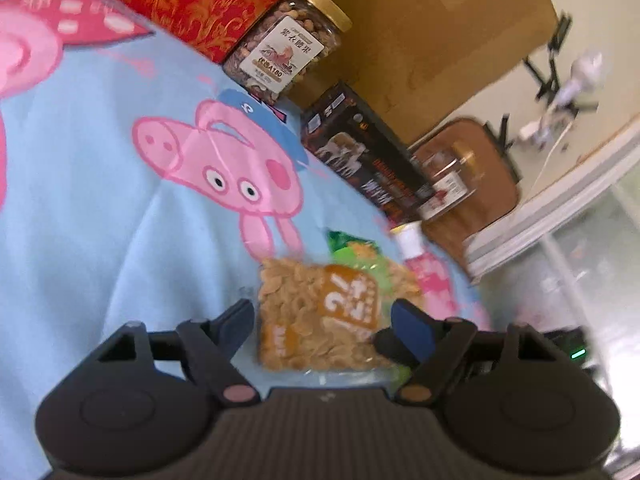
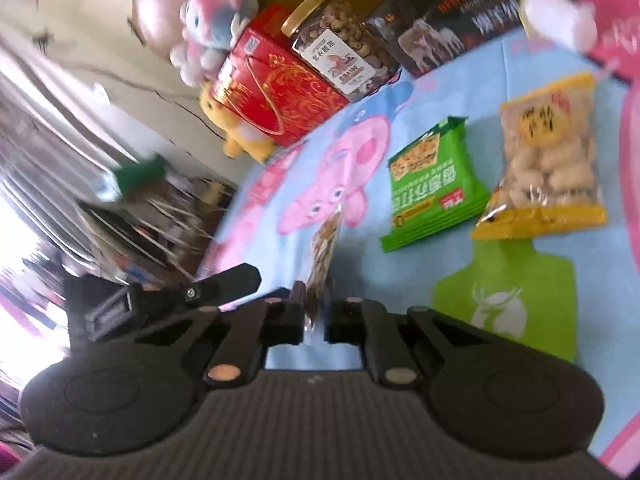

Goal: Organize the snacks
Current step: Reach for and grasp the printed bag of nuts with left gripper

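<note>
Right claw (image 2: 314,312) pinched tight on a clear snack bag (image 2: 324,256), seen edge-on. Left claw (image 1: 322,318) spread wide, fingers either side of the bag (image 1: 320,316), gripping nothing. Green packet (image 2: 434,184) lies on blue cloth (image 2: 400,272).

A light blue cartoon-pig cloth (image 1: 100,184) is covering most of both views. In the right wrist view, a pink-and-grey plush toy (image 2: 216,16) is sitting at the upper left, a yellow plush toy (image 2: 244,142) is lying just below it, and a green patch with a white emblem (image 2: 508,300) is showing at lower right. A brown cardboard box (image 1: 432,40) is filling the top of the left wrist view.
</note>
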A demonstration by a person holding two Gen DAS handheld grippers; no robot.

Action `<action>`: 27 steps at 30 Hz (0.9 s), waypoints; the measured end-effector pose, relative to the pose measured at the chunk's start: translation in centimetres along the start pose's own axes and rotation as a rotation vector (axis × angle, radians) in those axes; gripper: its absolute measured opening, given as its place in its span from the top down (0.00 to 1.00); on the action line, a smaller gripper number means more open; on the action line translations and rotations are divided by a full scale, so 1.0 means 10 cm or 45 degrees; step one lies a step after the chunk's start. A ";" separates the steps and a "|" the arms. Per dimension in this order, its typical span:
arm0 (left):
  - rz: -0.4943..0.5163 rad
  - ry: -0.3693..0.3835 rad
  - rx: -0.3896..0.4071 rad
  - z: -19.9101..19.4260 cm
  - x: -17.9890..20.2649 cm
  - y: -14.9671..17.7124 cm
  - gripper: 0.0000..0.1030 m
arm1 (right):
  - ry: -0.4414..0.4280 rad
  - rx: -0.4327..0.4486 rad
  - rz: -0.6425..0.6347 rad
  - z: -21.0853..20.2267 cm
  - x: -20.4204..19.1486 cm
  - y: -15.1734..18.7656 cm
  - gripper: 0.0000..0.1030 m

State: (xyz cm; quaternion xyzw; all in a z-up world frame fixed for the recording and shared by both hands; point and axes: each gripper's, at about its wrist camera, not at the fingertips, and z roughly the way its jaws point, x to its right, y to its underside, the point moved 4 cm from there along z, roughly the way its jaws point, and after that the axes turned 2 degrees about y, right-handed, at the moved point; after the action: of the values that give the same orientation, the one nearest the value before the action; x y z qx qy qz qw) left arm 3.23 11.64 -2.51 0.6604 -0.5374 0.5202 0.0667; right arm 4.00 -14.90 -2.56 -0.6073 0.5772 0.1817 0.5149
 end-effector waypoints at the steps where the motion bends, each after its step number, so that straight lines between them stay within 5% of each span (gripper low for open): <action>1: -0.035 0.031 -0.004 0.00 -0.02 -0.01 0.23 | -0.024 -0.008 0.036 0.00 0.02 0.01 0.90; 4: -0.119 0.097 -0.012 0.01 -0.08 -0.02 0.23 | -0.132 -0.028 0.146 0.00 0.05 0.02 0.91; 8: -0.170 0.234 -0.009 0.00 -0.06 -0.03 0.41 | -0.172 -0.042 0.169 -0.02 0.04 -0.01 0.91; 10: -0.196 0.313 -0.027 0.02 -0.03 -0.03 0.42 | -0.192 -0.053 0.191 -0.03 0.07 -0.03 0.91; 18: -0.121 0.129 0.056 -0.12 -0.06 -0.17 0.38 | -0.145 0.055 0.146 -0.25 0.09 -0.17 0.91; 22: -0.145 0.122 0.001 -0.03 -0.12 -0.12 0.35 | 0.021 0.081 0.027 -0.34 0.13 -0.12 0.91; 25: -0.133 0.114 -0.057 0.09 -0.12 -0.06 0.34 | 0.106 0.031 -0.074 -0.29 0.12 -0.07 0.82; 27: -0.127 0.106 -0.099 0.17 -0.12 0.00 0.34 | 0.132 0.000 -0.112 -0.23 0.14 -0.06 0.66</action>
State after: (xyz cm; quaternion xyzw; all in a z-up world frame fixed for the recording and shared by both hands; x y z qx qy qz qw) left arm 4.44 11.29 -4.19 0.6611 -0.5205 0.5218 0.1405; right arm 4.01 -17.68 -2.52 -0.6406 0.5757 0.1271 0.4919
